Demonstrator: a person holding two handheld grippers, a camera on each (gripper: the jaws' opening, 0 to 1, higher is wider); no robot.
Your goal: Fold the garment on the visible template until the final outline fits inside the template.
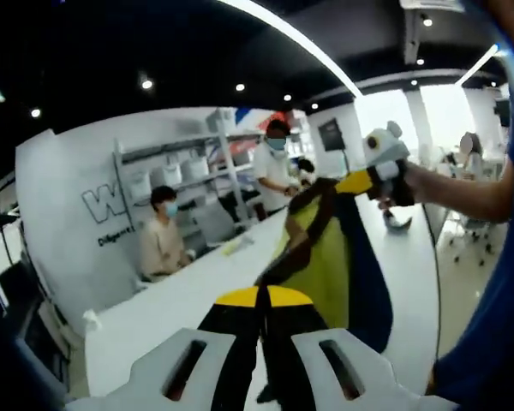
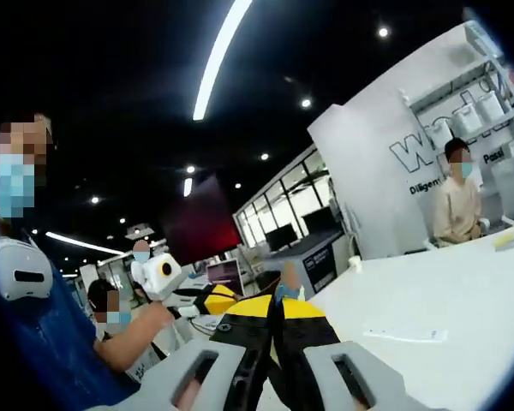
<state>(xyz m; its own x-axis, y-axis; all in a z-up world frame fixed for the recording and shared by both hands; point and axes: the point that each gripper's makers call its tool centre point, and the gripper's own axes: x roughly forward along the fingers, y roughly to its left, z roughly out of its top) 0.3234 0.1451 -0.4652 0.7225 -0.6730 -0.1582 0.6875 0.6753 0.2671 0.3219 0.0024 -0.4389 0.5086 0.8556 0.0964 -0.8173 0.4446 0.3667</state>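
Above the white tabletop (image 1: 180, 300), the yellow-and-navy fabric garment (image 1: 338, 257) is stretched between the left claw (image 1: 261, 300) and right claw (image 1: 368, 181), each clamped on an edge.

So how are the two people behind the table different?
The seated person sits at the table in a beige top; the standing person is upright, in a white top, farther along it. Both are on the table's far side, near the shelves.

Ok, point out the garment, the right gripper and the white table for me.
garment (image 1: 330, 261): left gripper view, yellow-green panel.
right gripper (image 1: 357, 181): left gripper view, yellow jaw tips.
white table (image 2: 463, 300): right gripper view, bare top.
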